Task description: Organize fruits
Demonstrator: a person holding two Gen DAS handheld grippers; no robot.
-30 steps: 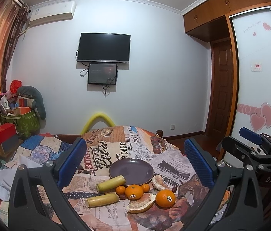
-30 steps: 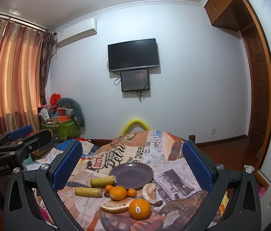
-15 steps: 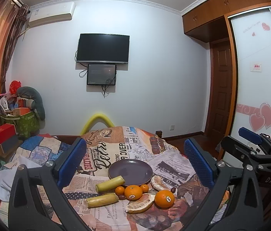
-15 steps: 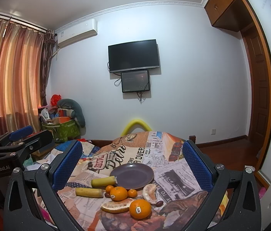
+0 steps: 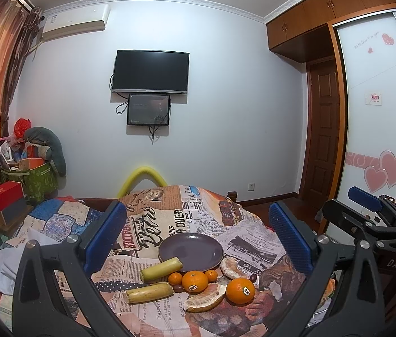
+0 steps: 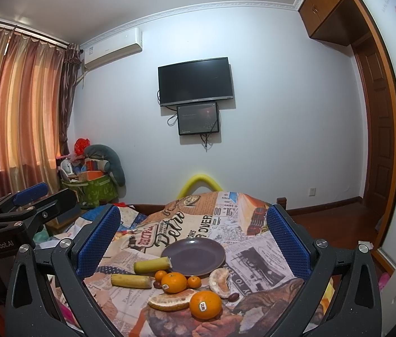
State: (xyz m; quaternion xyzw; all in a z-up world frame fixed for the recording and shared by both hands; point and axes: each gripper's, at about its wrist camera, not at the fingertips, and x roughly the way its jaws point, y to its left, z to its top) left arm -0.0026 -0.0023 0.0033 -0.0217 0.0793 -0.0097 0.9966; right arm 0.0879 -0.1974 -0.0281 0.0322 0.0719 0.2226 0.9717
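Observation:
A dark purple plate [image 5: 191,250] [image 6: 194,255] lies empty on a table under a newspaper-print cloth [image 5: 170,221]. In front of it lie two yellow-green cane pieces [image 5: 161,269] [image 5: 148,293], two stickered oranges [image 5: 195,281] [image 5: 240,291], two small tangerines [image 5: 175,278] [image 5: 211,275], two peeled pomelo wedges [image 5: 205,300] [image 5: 233,266] and dark dates [image 5: 252,277]. My left gripper [image 5: 198,238] is open and empty, above and short of the fruit. My right gripper [image 6: 193,241] is open and empty, likewise held back. The nearest orange shows in the right view [image 6: 205,305].
The right gripper's body [image 5: 372,224] shows at the left view's right edge; the left one [image 6: 15,219] shows at the right view's left. A green bin of clutter [image 5: 32,179] stands far left. A yellow foam tube [image 5: 141,179] rises behind the table.
Both views have shifted only slightly; the fruit and plate have not moved. Both grippers stay open.

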